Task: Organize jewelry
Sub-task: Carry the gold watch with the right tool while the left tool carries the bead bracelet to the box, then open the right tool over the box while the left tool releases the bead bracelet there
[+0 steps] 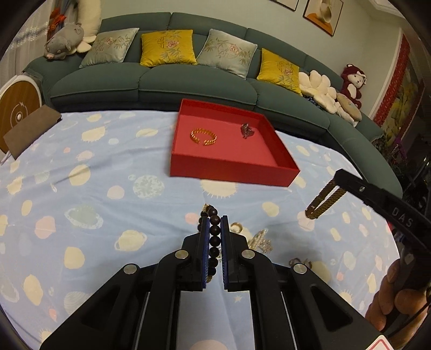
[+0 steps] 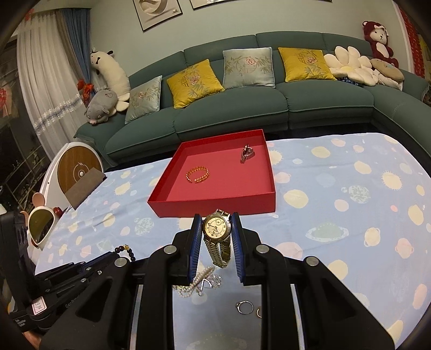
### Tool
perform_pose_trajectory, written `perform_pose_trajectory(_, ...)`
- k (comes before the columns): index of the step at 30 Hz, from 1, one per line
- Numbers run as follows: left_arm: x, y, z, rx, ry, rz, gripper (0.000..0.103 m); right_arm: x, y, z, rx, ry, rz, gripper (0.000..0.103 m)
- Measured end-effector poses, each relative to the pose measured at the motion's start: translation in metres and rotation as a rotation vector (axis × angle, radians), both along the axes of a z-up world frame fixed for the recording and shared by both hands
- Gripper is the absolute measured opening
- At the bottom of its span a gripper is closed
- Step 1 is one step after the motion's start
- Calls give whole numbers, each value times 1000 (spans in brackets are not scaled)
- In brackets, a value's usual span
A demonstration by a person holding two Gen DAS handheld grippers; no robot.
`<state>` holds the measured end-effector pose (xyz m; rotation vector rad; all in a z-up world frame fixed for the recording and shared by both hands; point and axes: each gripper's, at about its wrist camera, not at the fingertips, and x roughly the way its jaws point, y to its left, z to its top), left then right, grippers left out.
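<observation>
Both wrist cameras look forward and down along their fingers, close over the table [image 1: 89, 188], sharing the red tray [image 1: 231, 172] [image 2: 215, 206] and green sofa [image 1: 188, 80] [image 2: 242, 113] beyond

A dark green sofa [image 2: 242, 107] with yellow and grey cushions [image 2: 194, 80] stands against a pale wall; white curtains [image 2: 43, 88] hang left, framed pictures [image 2: 157, 12] above.
</observation>
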<state>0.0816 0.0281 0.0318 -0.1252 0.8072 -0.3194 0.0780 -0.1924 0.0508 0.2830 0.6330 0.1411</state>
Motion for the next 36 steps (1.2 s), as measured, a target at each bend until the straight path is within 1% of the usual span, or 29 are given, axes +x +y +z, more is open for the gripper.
perform_pose_trajectory(3, 10, -10, 31, 6, -62, -25, 5, 11, -1, 12, 19, -10, 11, 21)
perform_pose_trajectory(7, 36, -18, 66, -12, -119, -42, 5, 33, -3, 33, 4, -27, 34, 21)
perform_pose_trajectory(9, 55, -26, 77, 7, -154, -49, 5, 50, -5, 40, -12, -31, 43, 21)
perform_pose_trajectory(11, 77, -35, 80, 32, -179, -55, 5, 69, -8, 43, -21, -28, 51, 21)
perform_pose_trajectory(15, 127, -45, 68, 28, -162, -59, 5, 110, -16, 33, -1, 0, 43, 21)
perform_pose_trajectory(17, 151, -48, 56, 34, -144, -55, 5, 132, -20, 25, 13, 24, 52, 21)
perform_pose_trajectory(19, 167, -49, 43, 45, -128, -40, 5, 153, -19, 16, -4, 45, 50, 21)
perform_pose_trajectory(21, 181, -49, 26, 54, -89, -35, 5, 168, -18, 5, -8, 71, 52, 21)
perform_pose_trajectory(24, 196, -49, 3, 54, -34, -31, 5, 185, -15, -20, -9, 131, 63, 21)
perform_pose_trajectory(26, 203, -50, -9, 60, -11, -32, 5, 193, -11, -36, -32, 169, 72, 21)
perform_pose_trajectory(28, 208, -52, -19, 71, 7, -32, 6, 199, -8, -48, -54, 191, 73, 21)
perform_pose_trajectory(31, 212, -55, -32, 80, 32, -32, 6, 207, -8, -59, -71, 207, 75, 21)
perform_pose_trajectory(33, 213, -54, -39, 81, 41, -12, 7, 209, -8, -62, -104, 202, 66, 23)
perform_pose_trajectory(34, 213, -54, -41, 74, 35, -7, 9, 208, -9, -61, -117, 188, 57, 26)
perform_pose_trajectory(35, 213, -53, -41, 75, 30, -6, 12, 208, -11, -59, -120, 178, 57, 36)
perform_pose_trajectory(36, 212, -53, -41, 84, 26, -1, 18, 206, -14, -55, -121, 163, 47, 44)
